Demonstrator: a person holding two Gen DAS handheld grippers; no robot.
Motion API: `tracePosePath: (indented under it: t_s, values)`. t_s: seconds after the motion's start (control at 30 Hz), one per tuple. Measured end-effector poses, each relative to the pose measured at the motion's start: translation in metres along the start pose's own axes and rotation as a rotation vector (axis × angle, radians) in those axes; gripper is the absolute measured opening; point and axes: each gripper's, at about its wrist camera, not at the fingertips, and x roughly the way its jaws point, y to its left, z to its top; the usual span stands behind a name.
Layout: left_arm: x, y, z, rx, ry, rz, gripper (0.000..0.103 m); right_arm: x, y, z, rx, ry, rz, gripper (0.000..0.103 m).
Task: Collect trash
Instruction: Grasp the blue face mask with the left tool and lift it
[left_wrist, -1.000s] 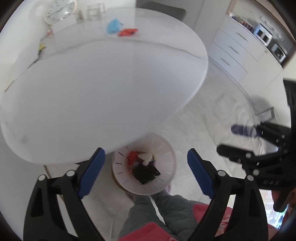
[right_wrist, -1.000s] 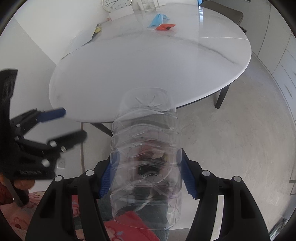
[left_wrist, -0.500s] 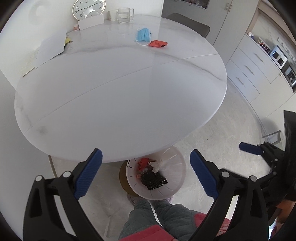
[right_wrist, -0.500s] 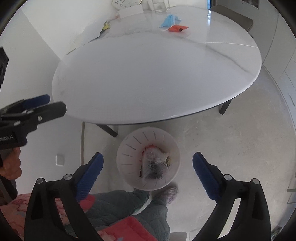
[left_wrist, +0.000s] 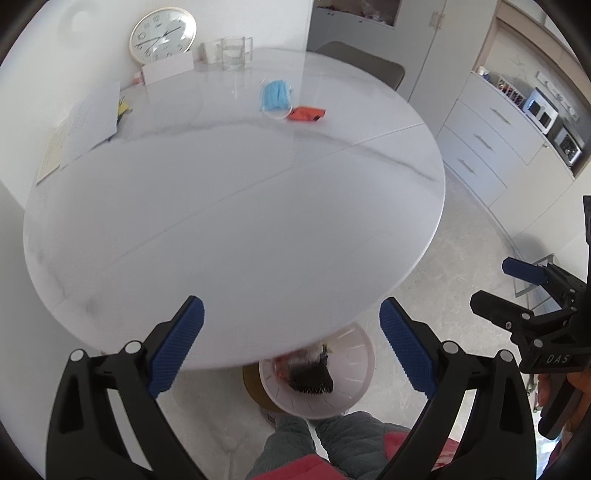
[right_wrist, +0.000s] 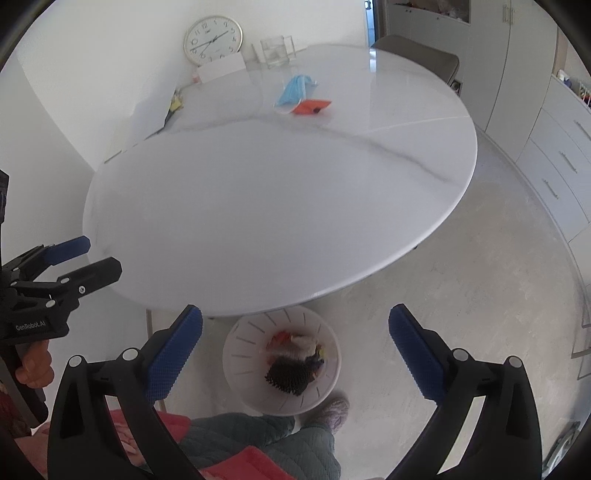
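A blue face mask (left_wrist: 275, 95) and an orange wrapper (left_wrist: 306, 113) lie on the far side of the round white table (left_wrist: 236, 221); they also show in the right wrist view as the mask (right_wrist: 295, 89) and wrapper (right_wrist: 312, 107). A white bin (right_wrist: 243, 354) holding trash stands on the floor by the table's near edge, and shows partly under the table edge in the left wrist view (left_wrist: 351, 354). My left gripper (left_wrist: 291, 347) is open and empty. My right gripper (right_wrist: 295, 350) is open and empty above the bin.
A clock (left_wrist: 162, 35), a glass container (left_wrist: 236, 53), a white card and papers (left_wrist: 88, 122) sit at the table's far and left side. A chair (right_wrist: 417, 55) stands behind the table. Drawers (left_wrist: 487, 147) line the right wall. The person's legs are below.
The right gripper opened and the clear plastic bottle it held dropped into the bin. Both grippers have since lifted and tilted toward the table's far side.
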Motion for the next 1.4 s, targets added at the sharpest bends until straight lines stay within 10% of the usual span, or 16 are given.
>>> tracePosePath:
  t_s: [0.6,1.03,1.4]
  values:
    - [0.05,-0.002,0.175,-0.029,-0.129,0.034,0.095,0.039,-0.04,0.166,-0.119,-0.115,0.043,0.1]
    - [0.205,0.003,0.338,-0.217,-0.09,0.107,0.095,0.162,-0.087,0.313,-0.333,-0.029,0.209,0.1]
    - [0.334,0.02,0.39,-0.233,-0.001,0.16,0.083,0.244,-0.1,0.355,-0.352,0.033,0.275,0.1]
